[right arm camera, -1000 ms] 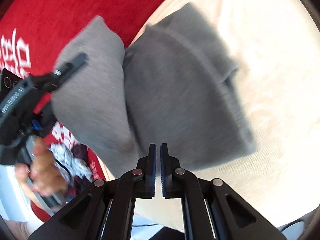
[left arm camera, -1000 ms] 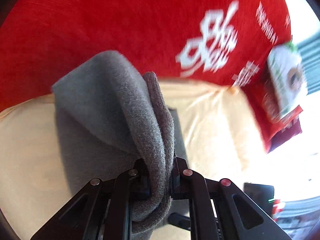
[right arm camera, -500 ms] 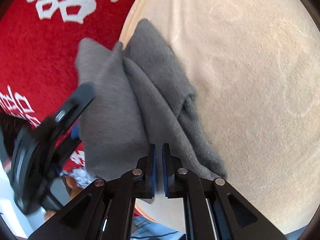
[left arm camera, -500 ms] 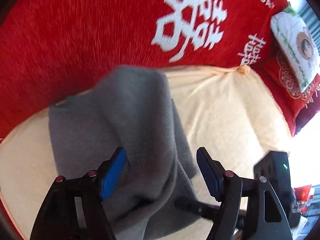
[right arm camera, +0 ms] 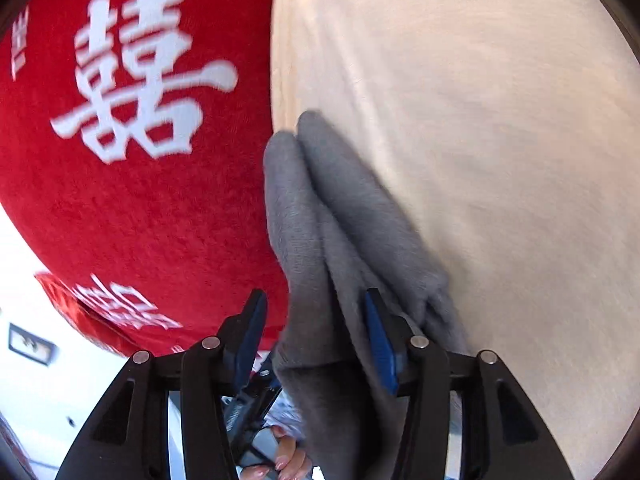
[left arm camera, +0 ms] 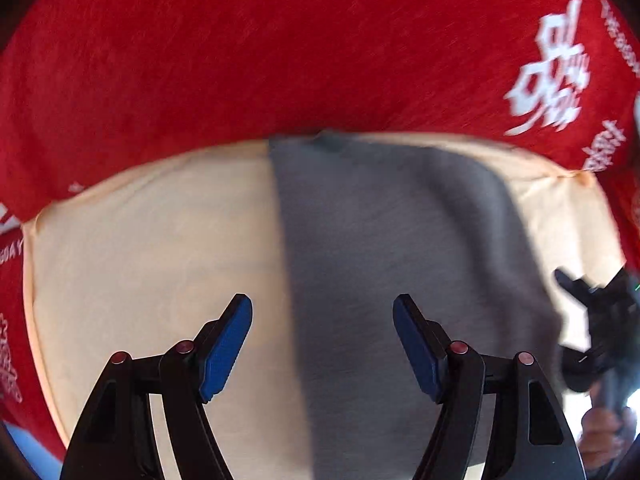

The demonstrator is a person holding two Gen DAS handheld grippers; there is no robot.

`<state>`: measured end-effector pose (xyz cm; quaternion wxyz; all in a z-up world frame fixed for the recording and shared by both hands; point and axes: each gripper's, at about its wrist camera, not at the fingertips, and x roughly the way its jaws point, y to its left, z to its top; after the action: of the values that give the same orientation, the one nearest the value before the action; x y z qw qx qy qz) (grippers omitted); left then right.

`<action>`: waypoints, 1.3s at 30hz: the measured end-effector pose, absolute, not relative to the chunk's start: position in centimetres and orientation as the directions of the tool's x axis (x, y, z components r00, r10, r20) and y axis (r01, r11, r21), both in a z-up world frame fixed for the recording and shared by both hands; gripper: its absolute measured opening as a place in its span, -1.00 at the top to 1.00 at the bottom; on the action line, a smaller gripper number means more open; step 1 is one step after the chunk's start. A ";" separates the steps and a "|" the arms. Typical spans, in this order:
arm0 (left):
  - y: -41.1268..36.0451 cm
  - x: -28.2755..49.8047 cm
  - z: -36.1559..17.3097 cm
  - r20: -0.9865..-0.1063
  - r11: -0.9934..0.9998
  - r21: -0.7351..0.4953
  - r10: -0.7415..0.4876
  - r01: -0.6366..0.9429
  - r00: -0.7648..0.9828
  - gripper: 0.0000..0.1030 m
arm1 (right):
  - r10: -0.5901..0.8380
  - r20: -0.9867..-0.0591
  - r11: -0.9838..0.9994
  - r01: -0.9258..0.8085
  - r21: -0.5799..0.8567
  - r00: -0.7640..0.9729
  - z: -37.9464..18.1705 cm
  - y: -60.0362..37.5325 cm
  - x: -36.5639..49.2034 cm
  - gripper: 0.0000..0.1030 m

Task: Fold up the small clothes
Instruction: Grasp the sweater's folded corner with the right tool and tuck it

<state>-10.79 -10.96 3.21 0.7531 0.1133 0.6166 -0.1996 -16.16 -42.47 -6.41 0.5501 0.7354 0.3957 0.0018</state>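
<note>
Left wrist view showed the left gripper (left arm camera: 322,350) spread wide and empty above the grey knit garment (left arm camera: 392,264), which lay in a long folded strip on the cream cloth (left arm camera: 152,248), its far end close to the red blanket (left arm camera: 280,52). Right wrist view had the right gripper (right arm camera: 314,328) parted, blue pads either side of a bunched grey end; whether the pads touched it could not be told.

Progress, judged: a lengthwise fold looked done; the strip seemed to lack a crosswise fold and smoothing. Layers near the right gripper sat puckered and raised, not flat.

Edges: the garment's left edge ran straight and clean down the cream cloth. Its right edge was blurred, near the other tool at frame right.

Room: bare cream cloth lay open to the garment's left, and more beyond its right side in the right wrist view. Little margin remained toward the blanket.
</note>
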 end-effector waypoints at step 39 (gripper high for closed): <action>-6.1 -19.6 0.3 -0.992 0.829 -0.103 -0.124 0.549 0.001 -0.70 | 0.440 -0.889 0.772 0.452 0.447 0.127 -0.9 -38.2 -19.2 0.88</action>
<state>-19.61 -6.13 0.26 0.6890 0.1604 0.6632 -0.2443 -19.21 -38.17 -0.89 0.6703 0.3377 0.6608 -0.0046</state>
